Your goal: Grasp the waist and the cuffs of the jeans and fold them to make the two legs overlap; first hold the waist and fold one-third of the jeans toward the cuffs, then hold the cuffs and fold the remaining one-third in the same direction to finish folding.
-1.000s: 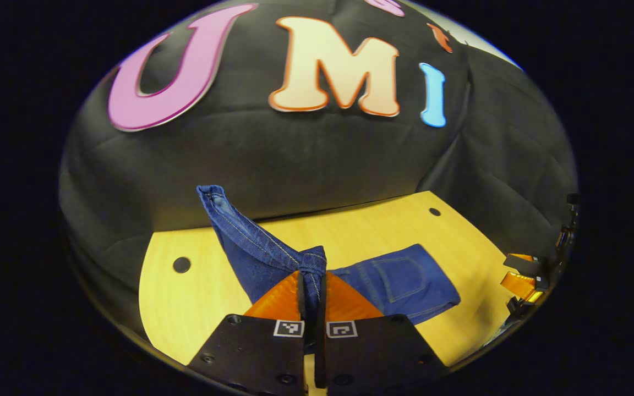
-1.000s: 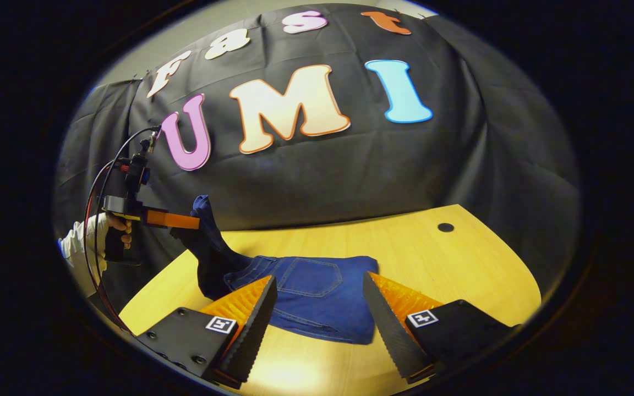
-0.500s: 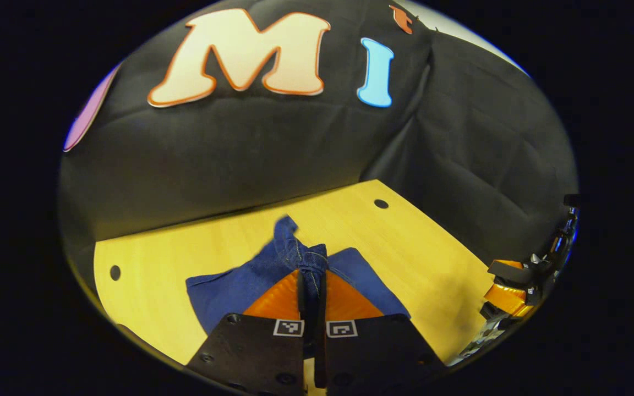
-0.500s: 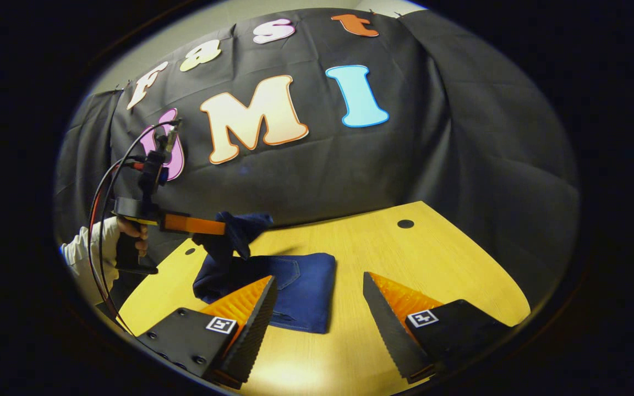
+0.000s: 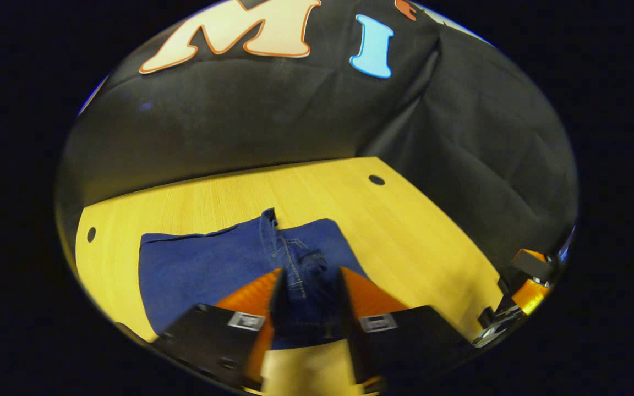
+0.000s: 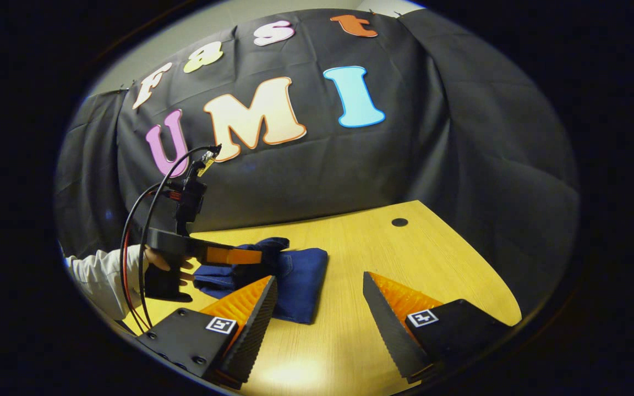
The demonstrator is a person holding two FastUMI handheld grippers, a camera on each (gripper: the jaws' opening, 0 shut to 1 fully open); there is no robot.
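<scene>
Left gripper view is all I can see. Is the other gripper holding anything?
Observer: No. The right gripper is wide open and grips nothing.
Operator: Who is holding my gripper?
Observer: A hand in a white sleeve holds the left gripper by its handle.
Operator: Is it up high?
Observer: No. From the side it is low, right over the folded jeans.

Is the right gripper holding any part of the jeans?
No. In the right gripper view the right gripper has its jaws spread wide over bare table, with the folded jeans lying beyond its fingers, untouched.
</scene>
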